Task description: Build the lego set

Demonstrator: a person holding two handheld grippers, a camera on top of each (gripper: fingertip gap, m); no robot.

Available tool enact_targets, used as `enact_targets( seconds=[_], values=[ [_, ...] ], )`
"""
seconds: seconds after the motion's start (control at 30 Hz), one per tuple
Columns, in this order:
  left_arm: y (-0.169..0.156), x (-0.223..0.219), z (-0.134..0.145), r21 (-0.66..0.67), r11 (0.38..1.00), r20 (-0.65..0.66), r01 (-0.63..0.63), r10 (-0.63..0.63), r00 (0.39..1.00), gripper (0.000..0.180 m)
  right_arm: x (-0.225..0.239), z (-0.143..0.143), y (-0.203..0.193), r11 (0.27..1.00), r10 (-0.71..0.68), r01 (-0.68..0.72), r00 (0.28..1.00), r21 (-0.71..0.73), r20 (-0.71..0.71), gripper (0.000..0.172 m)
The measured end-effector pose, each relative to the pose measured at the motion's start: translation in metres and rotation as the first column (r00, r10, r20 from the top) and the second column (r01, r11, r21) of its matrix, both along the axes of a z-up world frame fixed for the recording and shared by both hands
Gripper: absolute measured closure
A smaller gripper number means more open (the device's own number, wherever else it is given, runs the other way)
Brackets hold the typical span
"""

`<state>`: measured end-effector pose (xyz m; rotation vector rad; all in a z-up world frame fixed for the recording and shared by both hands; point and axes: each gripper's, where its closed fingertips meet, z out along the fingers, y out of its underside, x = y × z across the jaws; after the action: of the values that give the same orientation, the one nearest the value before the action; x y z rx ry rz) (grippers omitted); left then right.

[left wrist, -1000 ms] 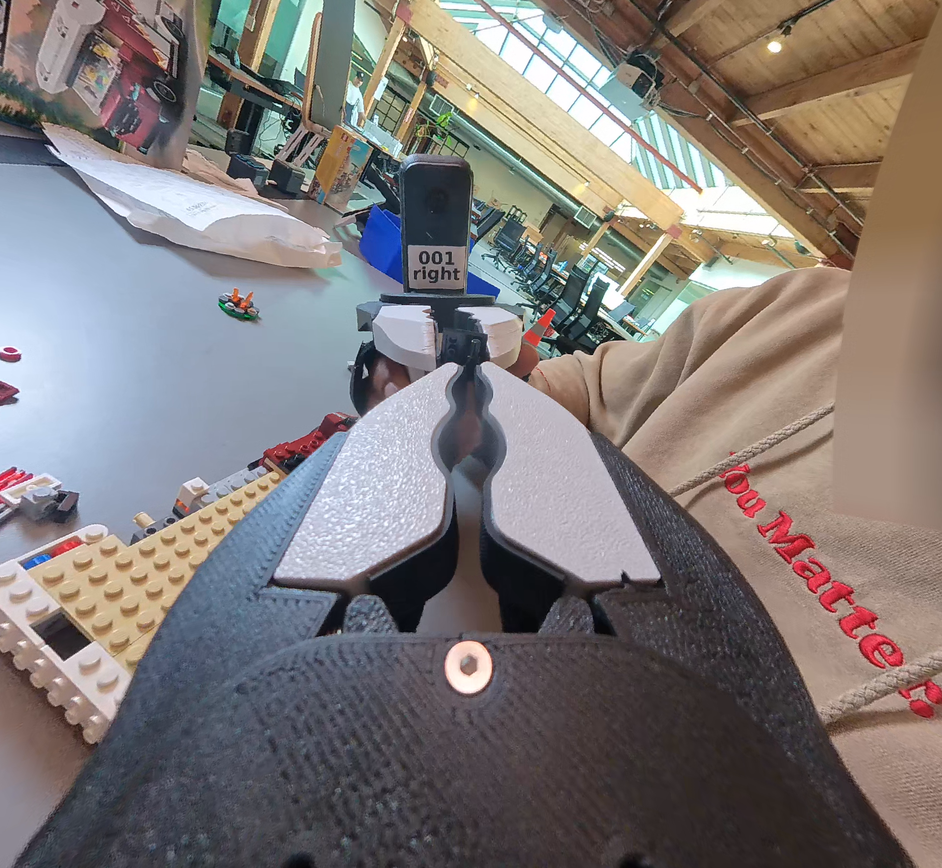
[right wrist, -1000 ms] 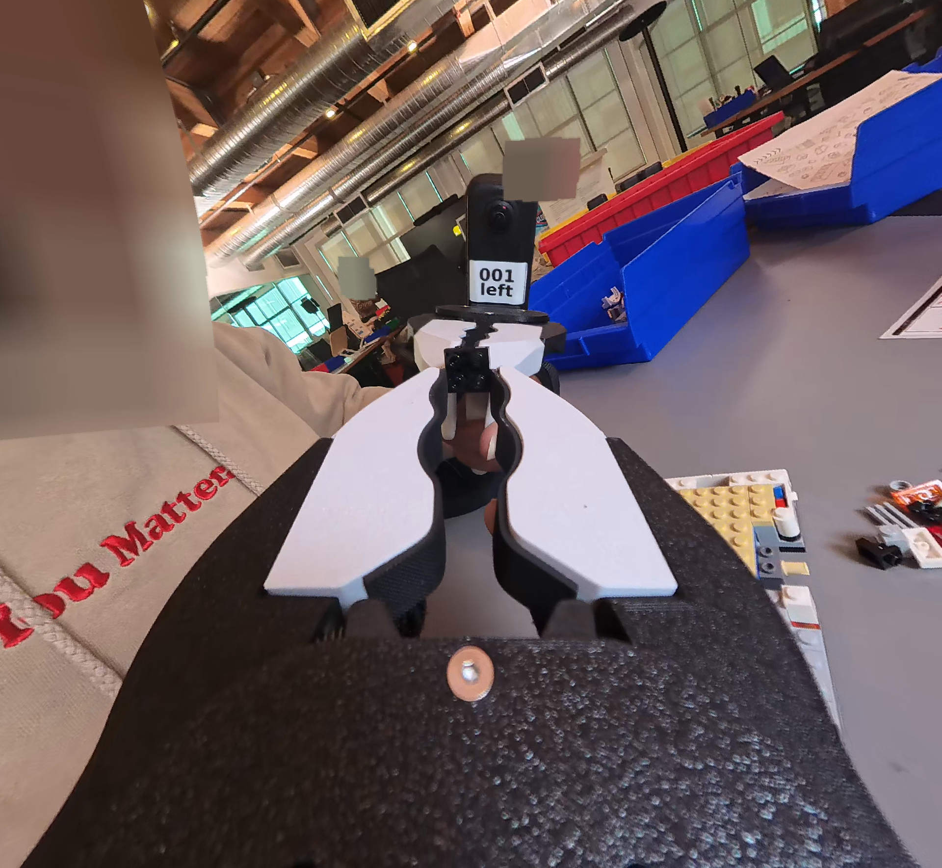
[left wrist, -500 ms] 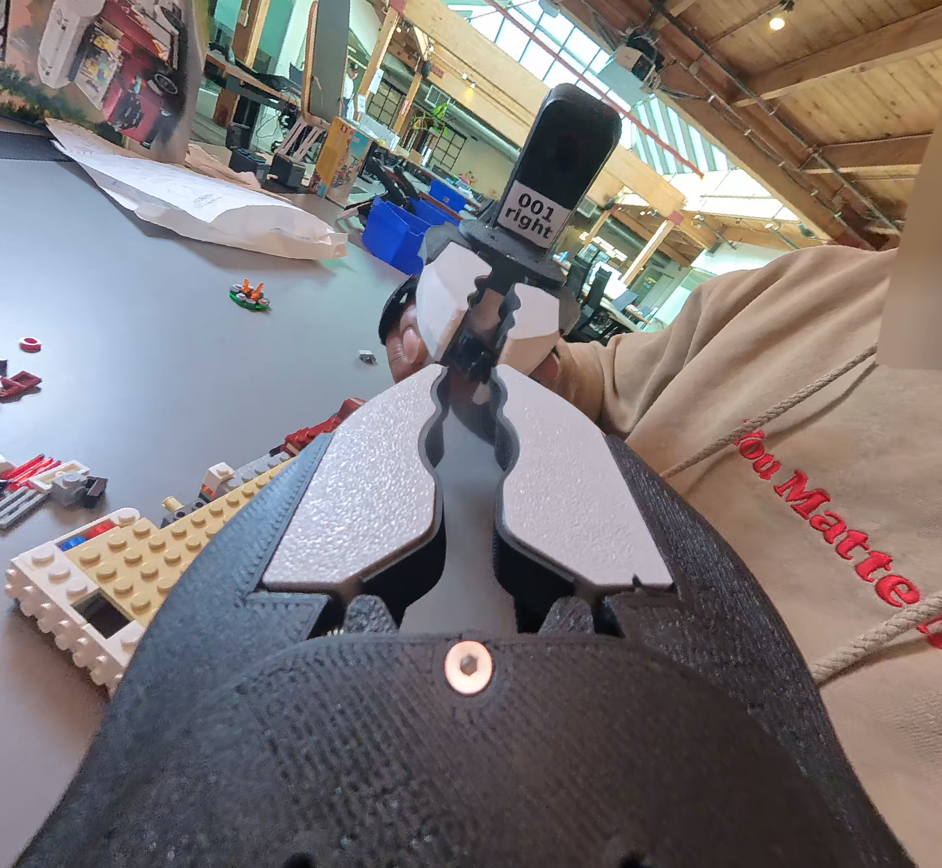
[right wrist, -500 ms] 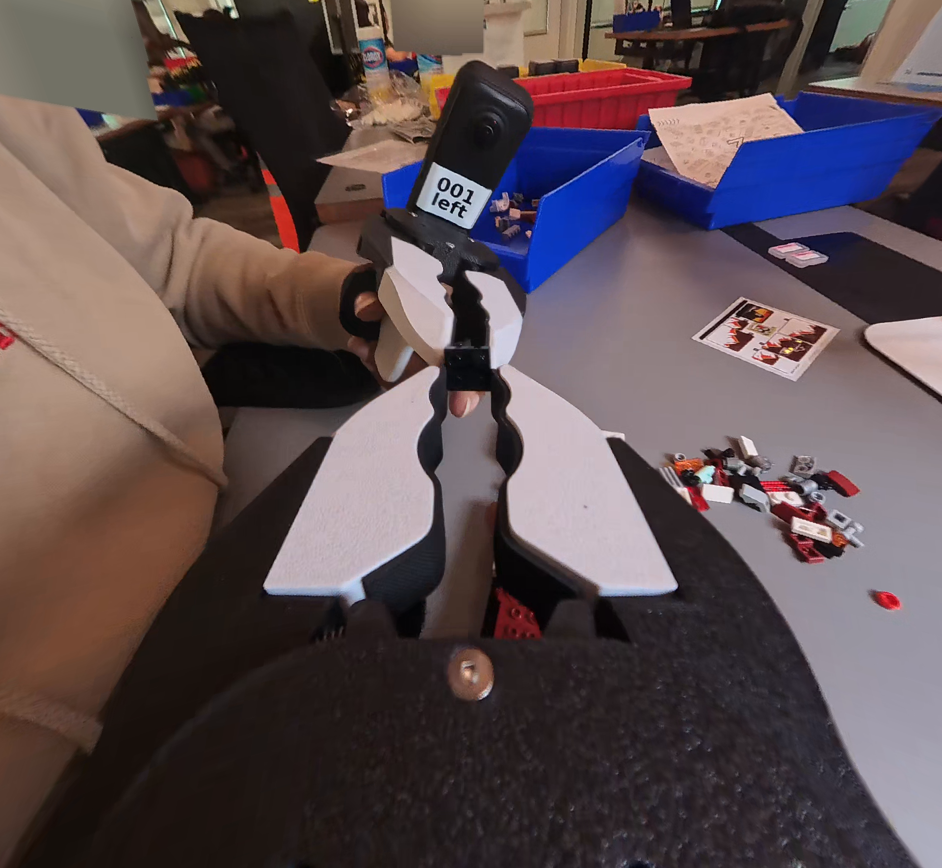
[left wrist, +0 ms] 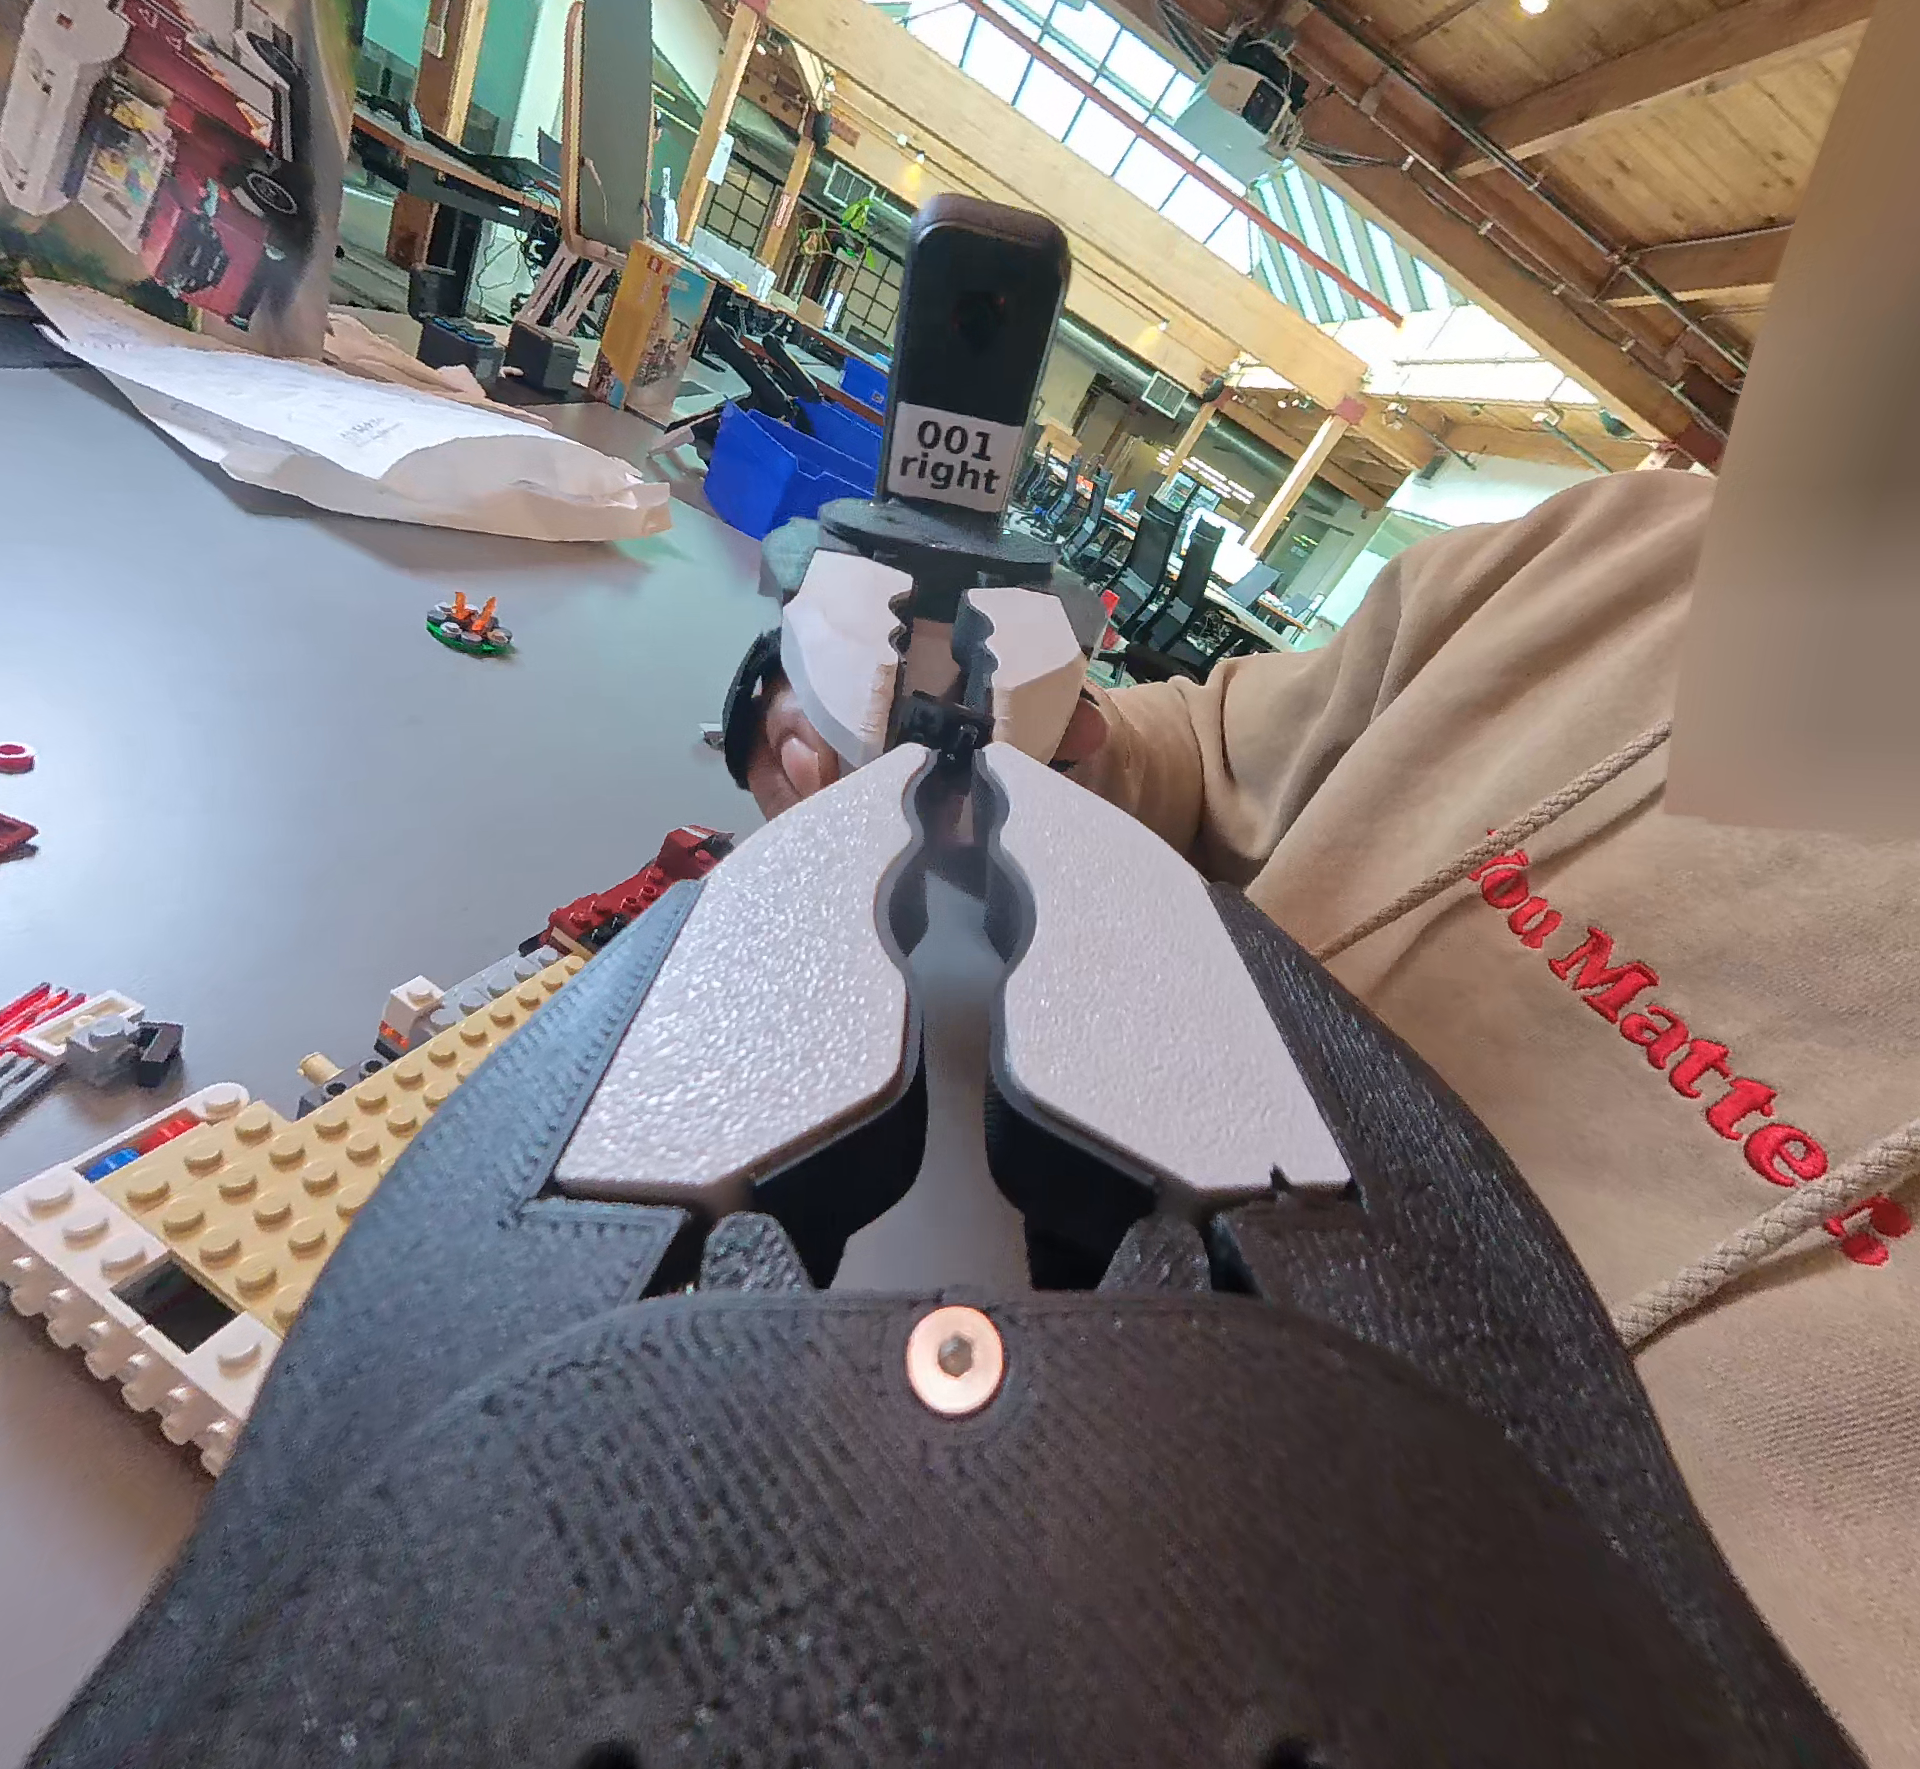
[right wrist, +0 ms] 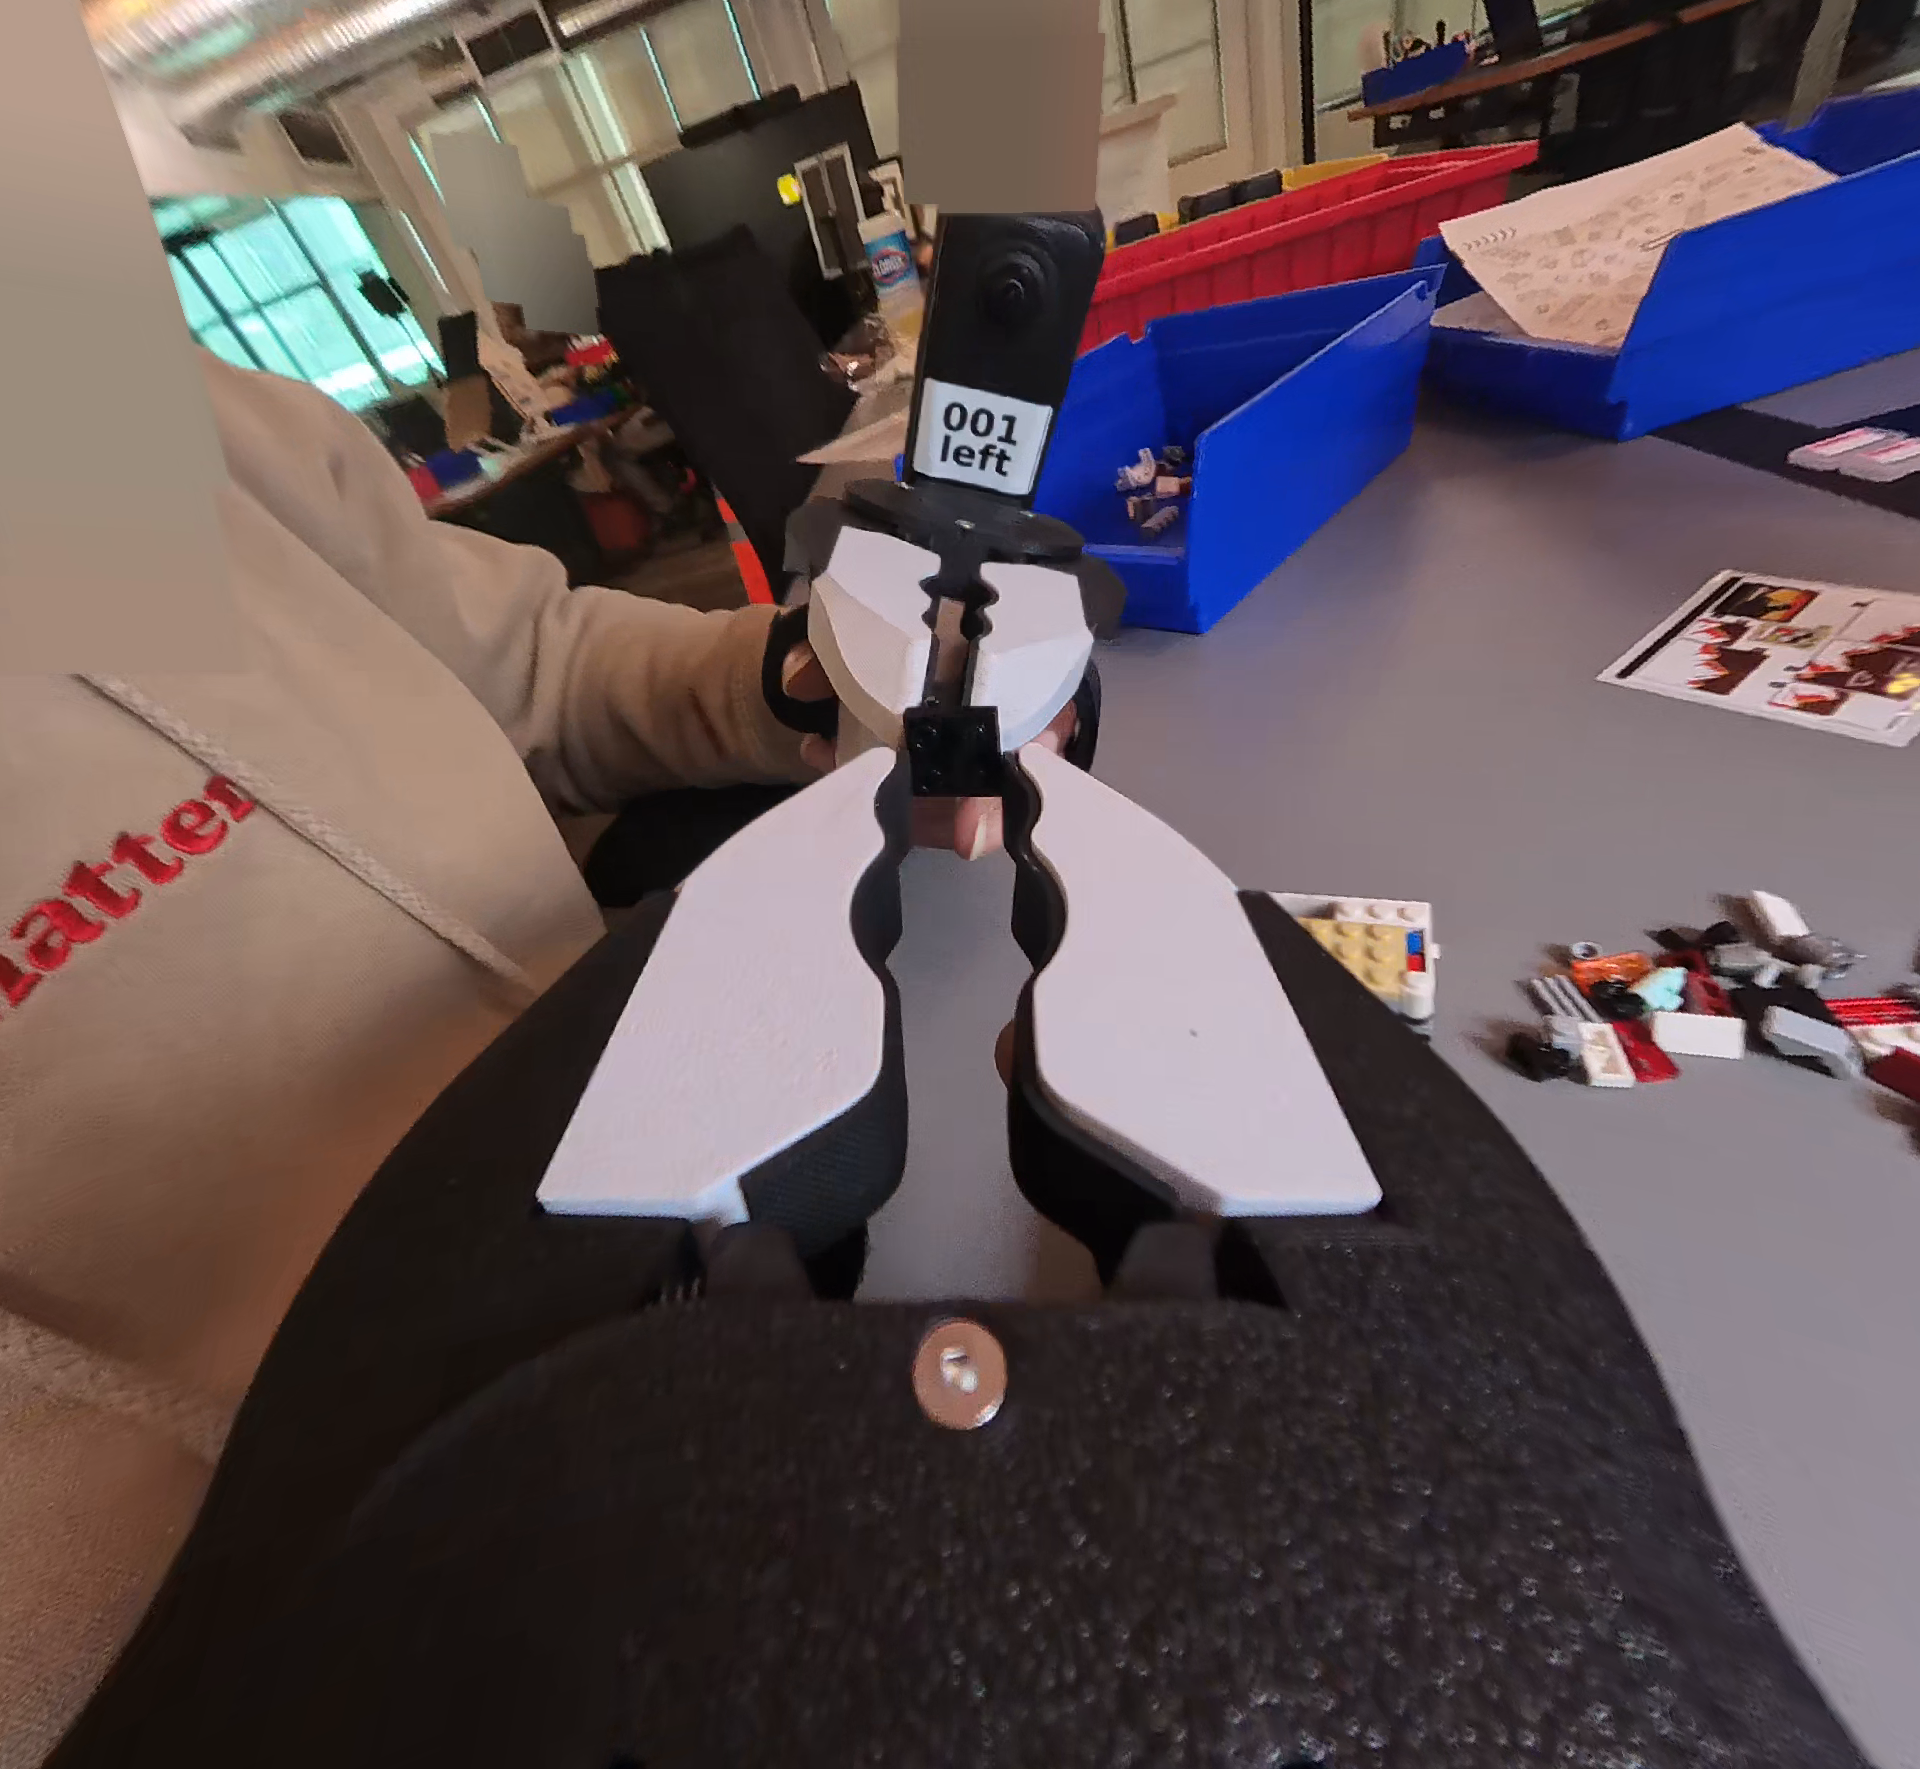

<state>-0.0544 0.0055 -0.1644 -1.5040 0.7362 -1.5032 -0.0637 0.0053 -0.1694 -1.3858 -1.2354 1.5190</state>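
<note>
The two tongs face each other tip to tip above the near edge of the grey surface (right wrist: 1455,784), each held up in one of the person's hands. The right tongs (right wrist: 951,769) pinch a small black square brick (right wrist: 952,751) between their tips, studs toward the camera, a fingertip pad (right wrist: 1023,800) pressed against its side. The left tongs (left wrist: 951,763) are nearly pressed together, their tips right at the underside of that same black brick (left wrist: 940,722); whether they grip any part of it I cannot tell.

Each of the tongs carries a black camera with a white printed label on its stem: one (left wrist: 951,462) on the right tool, one (right wrist: 977,441) on the left. The person's beige hooded top (left wrist: 1558,888) bears red embroidered lettering on the chest. The left hand (right wrist: 810,680) wraps its handle from the left, sleeve drawn to the wrist.

On the surface lie a tan and white studded plate (left wrist: 208,1189), a scatter of loose bricks (right wrist: 1714,1002), a printed instruction sheet (right wrist: 1787,649), blue bins (right wrist: 1278,431), a white paper bag (left wrist: 395,452) and a picture box (left wrist: 156,88).
</note>
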Motion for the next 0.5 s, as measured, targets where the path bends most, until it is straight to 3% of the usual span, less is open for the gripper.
enact_targets(
  seconds=[0.27, 0.5],
  values=[
    [-0.017, 0.006, 0.003, 0.098, 0.993, -0.078, 0.067, -0.059, 0.995, 0.176, 0.006, 0.006, -0.015, 0.981, 0.165, -0.173, 0.982, -0.083, -0.086, 0.152],
    [-0.036, 0.015, 0.000, 0.122, 0.978, -0.105, 0.166, -0.154, 0.982, 0.176, 0.016, 0.005, -0.036, 0.914, 0.376, -0.385, 0.923, -0.132, -0.086, 0.157]
  ],
)
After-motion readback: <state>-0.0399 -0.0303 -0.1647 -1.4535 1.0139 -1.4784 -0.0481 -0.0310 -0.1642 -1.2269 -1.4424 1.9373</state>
